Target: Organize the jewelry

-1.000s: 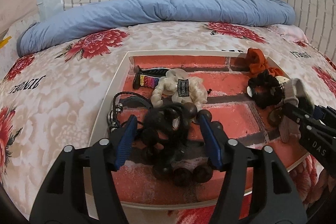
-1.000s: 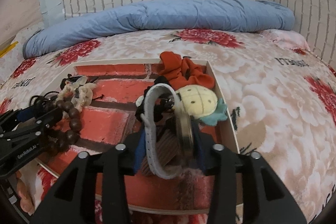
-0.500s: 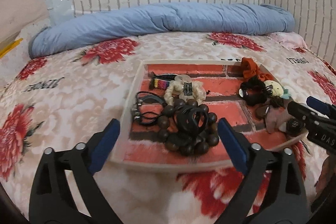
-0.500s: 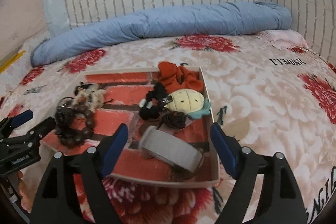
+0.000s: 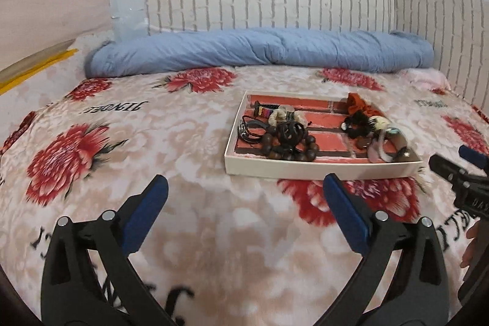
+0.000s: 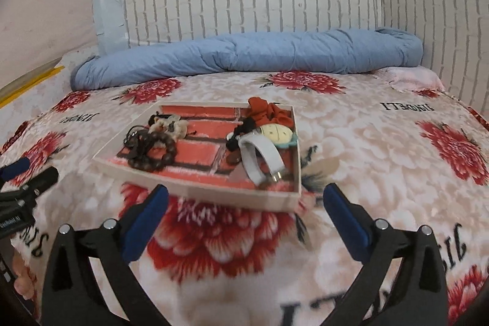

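Jewelry sits in the tray [image 5: 321, 170] on the bed [image 5: 183, 142], at one o'clock from the left claw [image 5: 244, 216]; both it and the right claw [image 6: 244, 213] have just been opening, now spread and empty. Sorting looks finished; next means withdrawing

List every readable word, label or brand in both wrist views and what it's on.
"JINGELI": black lettering, upside down, on the floral blanket; repeated, mirrored, at right.
"DAV", cut off: right gripper body.
"Robot AI", start hidden: left gripper body.
Large black letters on the blanket's near edge: cropped and blurred, unreadable.
Items in the tray: no readable text.
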### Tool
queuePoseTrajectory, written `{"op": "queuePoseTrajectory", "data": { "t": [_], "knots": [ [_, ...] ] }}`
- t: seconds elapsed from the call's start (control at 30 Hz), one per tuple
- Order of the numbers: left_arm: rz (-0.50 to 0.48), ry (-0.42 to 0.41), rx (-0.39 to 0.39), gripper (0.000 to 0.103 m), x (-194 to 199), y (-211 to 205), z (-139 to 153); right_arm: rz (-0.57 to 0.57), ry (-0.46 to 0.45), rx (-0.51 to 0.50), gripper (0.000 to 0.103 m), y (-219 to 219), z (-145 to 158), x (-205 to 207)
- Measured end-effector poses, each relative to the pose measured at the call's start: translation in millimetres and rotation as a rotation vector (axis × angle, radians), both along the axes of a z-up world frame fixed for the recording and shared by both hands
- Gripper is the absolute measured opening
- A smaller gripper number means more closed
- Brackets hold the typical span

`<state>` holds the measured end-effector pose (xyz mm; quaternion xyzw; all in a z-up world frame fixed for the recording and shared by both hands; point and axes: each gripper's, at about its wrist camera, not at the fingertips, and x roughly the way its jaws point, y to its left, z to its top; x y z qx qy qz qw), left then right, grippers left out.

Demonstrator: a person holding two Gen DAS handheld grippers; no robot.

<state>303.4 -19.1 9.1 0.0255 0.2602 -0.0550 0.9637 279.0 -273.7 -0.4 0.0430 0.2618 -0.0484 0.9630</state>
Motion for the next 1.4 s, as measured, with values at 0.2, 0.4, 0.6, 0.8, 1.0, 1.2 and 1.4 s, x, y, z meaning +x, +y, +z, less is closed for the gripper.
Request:
{"op": "queuePoseTrajectory", "data": {
  "t": [0.2,0.4,0.6,0.8,1.0,1.2,1.4],
  "knots": [
    [0.013,-0.082,-0.036,0.098,-55,2,7,0.003,-0.028,-0.01,0.099,-6,0,-44],
    [0.025,-0.129,-0.048,0.098,-94,-2,4,0.015,-0.069,-0.03,0.099,-3,1,-84],
    [0.043,-0.157,-0.025,0.098,-122,-7,-11,0.001,-0.105,-0.041,0.099,-6,-4,-104],
    [0.046,-0.166,-0.003,0.098,-127,-11,-18,0.0,-0.124,-0.031,0.099,-6,-17,-112],
    [0.057,-0.152,-0.026,0.098,-125,-4,-20,-0.013,-0.169,-0.041,0.099,-5,-15,-122],
    [0.056,-0.153,-0.031,0.098,-126,-3,-21,-0.014,-0.177,-0.042,0.099,-5,-14,-124],
    [0.055,-0.144,-0.039,0.098,-125,-2,-22,-0.021,-0.194,-0.032,0.099,-6,-14,-126]
  ]
}}
